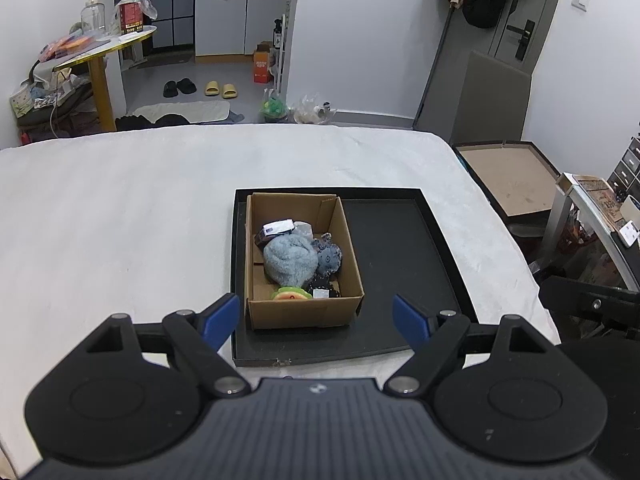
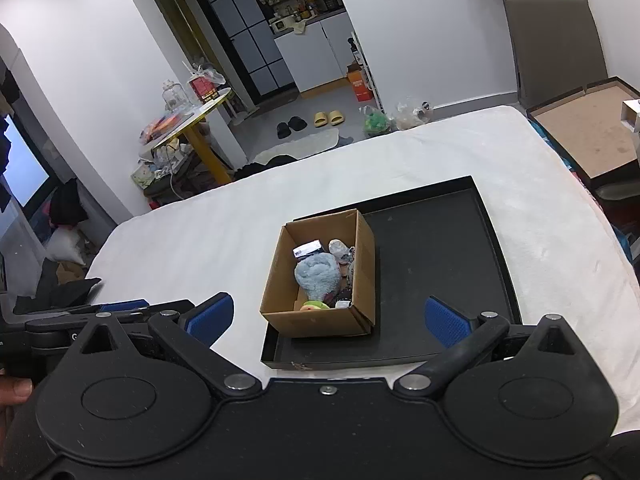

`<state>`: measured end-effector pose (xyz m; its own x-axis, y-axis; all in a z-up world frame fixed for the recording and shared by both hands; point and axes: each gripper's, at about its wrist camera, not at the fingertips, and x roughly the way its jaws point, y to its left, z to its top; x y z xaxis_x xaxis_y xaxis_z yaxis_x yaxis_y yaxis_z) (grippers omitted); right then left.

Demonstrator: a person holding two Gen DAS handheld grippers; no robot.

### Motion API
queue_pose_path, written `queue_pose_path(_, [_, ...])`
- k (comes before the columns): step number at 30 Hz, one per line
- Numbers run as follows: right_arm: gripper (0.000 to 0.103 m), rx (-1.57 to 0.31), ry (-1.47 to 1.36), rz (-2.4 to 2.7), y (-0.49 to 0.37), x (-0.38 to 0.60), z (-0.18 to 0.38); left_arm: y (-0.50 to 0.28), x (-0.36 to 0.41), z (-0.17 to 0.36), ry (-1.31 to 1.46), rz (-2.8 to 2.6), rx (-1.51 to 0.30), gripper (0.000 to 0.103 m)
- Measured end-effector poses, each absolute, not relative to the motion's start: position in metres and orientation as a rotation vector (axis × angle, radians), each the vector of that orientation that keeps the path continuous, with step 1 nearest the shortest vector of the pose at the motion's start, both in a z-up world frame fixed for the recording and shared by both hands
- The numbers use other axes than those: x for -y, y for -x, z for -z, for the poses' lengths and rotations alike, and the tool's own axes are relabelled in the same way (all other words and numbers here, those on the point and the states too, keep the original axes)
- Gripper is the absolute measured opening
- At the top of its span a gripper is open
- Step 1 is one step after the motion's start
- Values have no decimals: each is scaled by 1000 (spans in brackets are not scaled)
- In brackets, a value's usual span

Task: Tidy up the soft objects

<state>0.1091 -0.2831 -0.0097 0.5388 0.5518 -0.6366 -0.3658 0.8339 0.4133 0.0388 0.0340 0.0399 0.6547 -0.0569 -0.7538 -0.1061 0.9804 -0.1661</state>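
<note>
- A white-covered bed (image 1: pixel 140 208) fills the middle of both views, with a shallow black tray (image 1: pixel 400 272) lying flat on it.
- An open cardboard box (image 1: pixel 348 240) sits inside the left part of the tray; the tray's right part is bare.
- The box holds the soft things gathered together: a pale blue fluffy bundle (image 1: pixel 290 260) in the middle, a dark grey-blue plush piece (image 1: pixel 330 258) touching its right side, and a green and orange soft toy (image 1: pixel 290 295) against the near wall.
- A small white-and-dark packet (image 1: pixel 278 229) lies toward the far side of the box.
- Judging by this layout, the box serves as the collecting place, and the tray keeps it steady on the soft bedding.
- The left gripper (image 1: pixel 318 320) hangs above the tray's near edge, jaws spread wide, holding and touching nothing.
- The right gripper (image 2: pixel 330 318) hovers just short of the box, jaws equally wide apart, also empty.
- Both tools point at the box, well placed to reach in.
</note>
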Motion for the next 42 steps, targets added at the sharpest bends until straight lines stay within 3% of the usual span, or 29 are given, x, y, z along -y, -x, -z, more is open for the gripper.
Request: queue_pose_path(42, [103, -846, -236, -521, -105, 283, 13, -38, -28, -41, 196, -37, -854, 86])
